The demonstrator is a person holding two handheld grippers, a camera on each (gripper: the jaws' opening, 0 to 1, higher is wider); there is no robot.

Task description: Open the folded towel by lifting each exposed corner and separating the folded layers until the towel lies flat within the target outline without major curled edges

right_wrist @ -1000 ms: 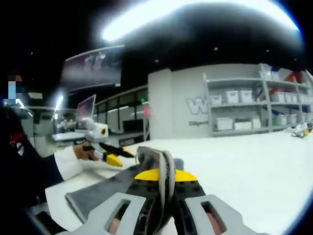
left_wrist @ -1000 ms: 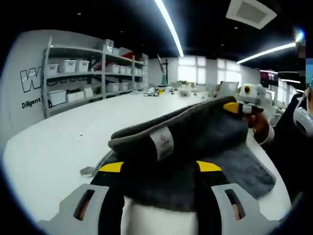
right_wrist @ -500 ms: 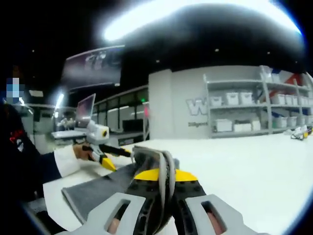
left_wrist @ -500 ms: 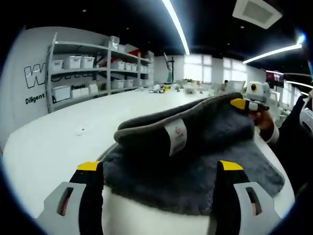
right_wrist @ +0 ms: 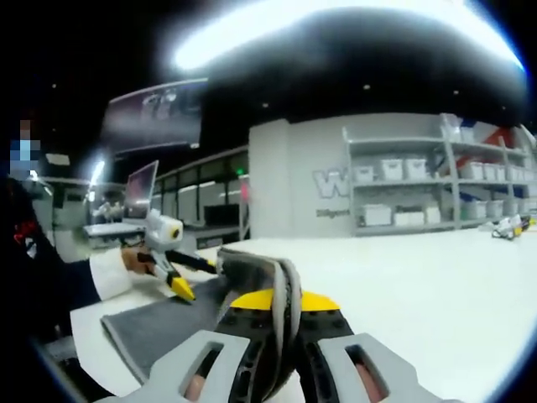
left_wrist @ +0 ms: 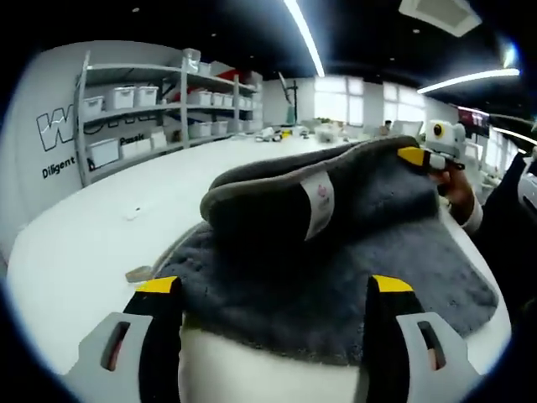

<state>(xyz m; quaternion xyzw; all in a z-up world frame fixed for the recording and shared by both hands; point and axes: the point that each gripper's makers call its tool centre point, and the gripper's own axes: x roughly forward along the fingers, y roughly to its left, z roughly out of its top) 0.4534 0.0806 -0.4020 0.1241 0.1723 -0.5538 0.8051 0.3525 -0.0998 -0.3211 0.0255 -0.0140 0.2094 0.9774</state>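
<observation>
Since a second ago the left gripper [left_wrist: 268, 294] has let go of the towel [left_wrist: 336, 252] and spread: its yellow-tipped jaws now stand wide apart, bare, either side of the cloth's near edge. This dark grey towel is thick and plush, with a smoother rolled hem and a small white label [left_wrist: 319, 195] sewn on the raised fold. It lies on the smooth white table [left_wrist: 92, 243], its upper layer lifted into a rounded hump. At the far corner the right gripper [left_wrist: 417, 157] pinches the fabric; in the right gripper view its jaws [right_wrist: 277, 311] are clamped on bunched grey edges of the towel [right_wrist: 155, 327]. Metal shelves [left_wrist: 143, 109] hold white bins.
</observation>
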